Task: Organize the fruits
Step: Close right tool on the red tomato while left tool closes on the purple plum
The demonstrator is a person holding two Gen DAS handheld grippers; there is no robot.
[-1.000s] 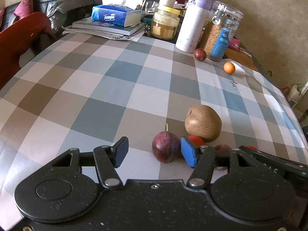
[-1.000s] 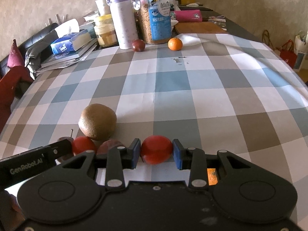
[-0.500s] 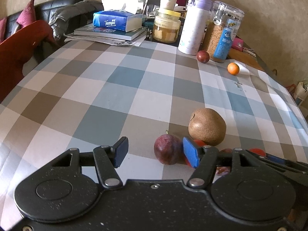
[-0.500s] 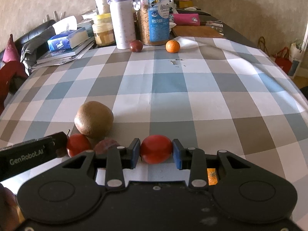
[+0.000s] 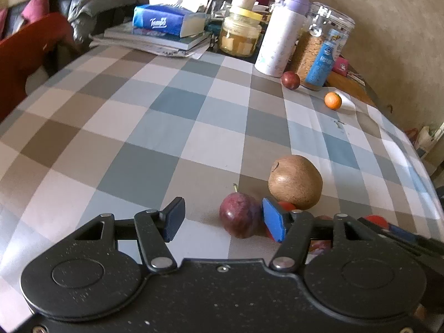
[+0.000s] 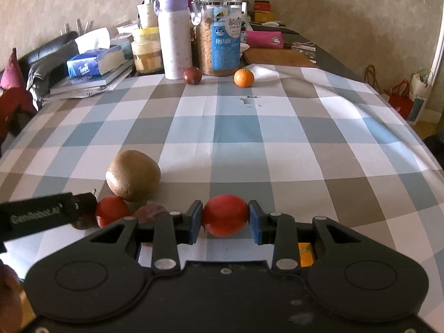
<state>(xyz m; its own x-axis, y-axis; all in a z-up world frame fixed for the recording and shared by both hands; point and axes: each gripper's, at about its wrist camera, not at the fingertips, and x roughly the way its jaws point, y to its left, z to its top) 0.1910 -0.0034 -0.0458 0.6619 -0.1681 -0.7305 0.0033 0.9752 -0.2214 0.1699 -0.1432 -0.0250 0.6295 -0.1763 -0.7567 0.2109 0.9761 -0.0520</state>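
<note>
My right gripper [image 6: 225, 220] is shut on a red tomato [image 6: 225, 215], held low over the checked tablecloth. To its left lie a brown kiwi [image 6: 133, 176], a second red tomato [image 6: 111, 210] and a dark plum [image 6: 149, 212]. My left gripper [image 5: 222, 223] is open; a purple plum [image 5: 240, 215] lies on the cloth between its fingers, close to the right pad [image 5: 273, 223]. The kiwi [image 5: 295, 181] sits just beyond. Far back lie another plum [image 6: 193, 75] and a small orange [image 6: 243, 77].
At the far edge stand a white and purple bottle [image 6: 174, 34], a cereal jar [image 6: 220, 32], a yellow-lidded jar [image 6: 147, 52], and a tissue pack on books [image 6: 94, 63]. A wooden board [image 6: 277, 57] lies behind the orange. A black sofa with cushions [image 5: 41, 27] is on the left.
The left gripper has drawn back and up slightly, still open around the purple plum. The right gripper keeps hold of the tomato, tilting the view a little higher.
</note>
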